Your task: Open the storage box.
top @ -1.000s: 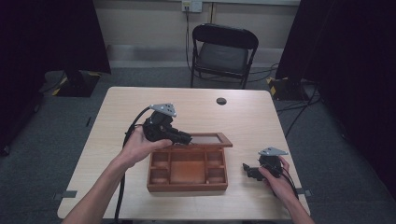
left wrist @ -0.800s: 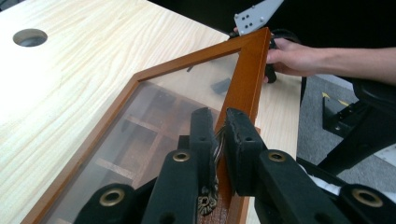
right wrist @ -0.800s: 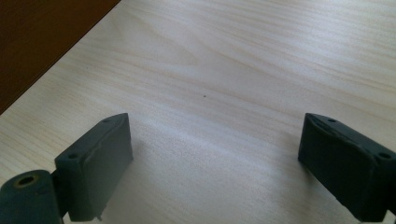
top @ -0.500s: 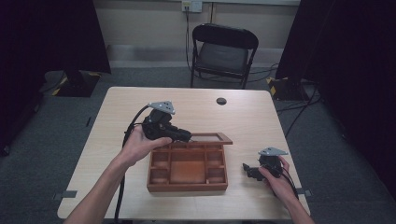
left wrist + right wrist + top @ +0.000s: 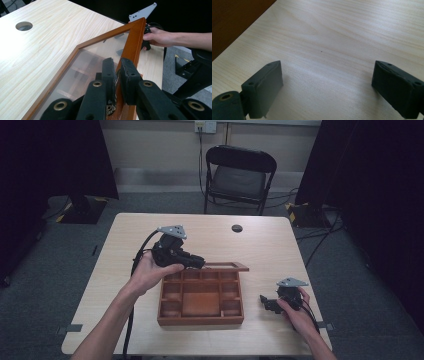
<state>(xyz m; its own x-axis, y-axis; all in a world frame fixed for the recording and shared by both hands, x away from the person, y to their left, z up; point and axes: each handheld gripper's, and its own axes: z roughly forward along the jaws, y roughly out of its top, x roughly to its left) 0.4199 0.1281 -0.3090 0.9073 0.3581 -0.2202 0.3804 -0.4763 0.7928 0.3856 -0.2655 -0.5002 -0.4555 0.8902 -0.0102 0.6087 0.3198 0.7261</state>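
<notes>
Left tool (image 5: 199, 263) was clenched on the frame of the glass lid (image 5: 100, 52) of the wooden box (image 5: 201, 319); in the left gripper view its two black jaws pinched the lid's wood edge w/ a small metal fitting just visible between them, low down. Lid was raised off the box, hinged along the far side, its glass pane tilted so the box compartments showed through it. Left hand (image 5: 150, 272) wrapped the tool body, grey plate on top, cable trailing down toward the person along the forearm.

Box sat near the middle of the counter (image 5: 130, 235), slightly toward the person's side. Interior open to the high view: one larger centre compartment w/ smaller ones round it along the far side and both flanks. Contents couldn't be made out.

Right tool (image 5: 265, 301) was released, jaws standing wide apart in the right gripper view, nothing between them but bare pale wood-grain counter. It rested low at the counter, right of the box and apart from it, pointing toward the box's right wall; a dark brown corner of the box showed at top left of that view. Right hand (image 5: 295, 312) held it near the counter's front right corner.

Farther out: a round cable hole (image 5: 237, 228) in the counter toward the far edge, well apart from the box. Beyond the counter, a black folding chair (image 5: 239, 175) on grey carpet, dark curtains either side.
</notes>
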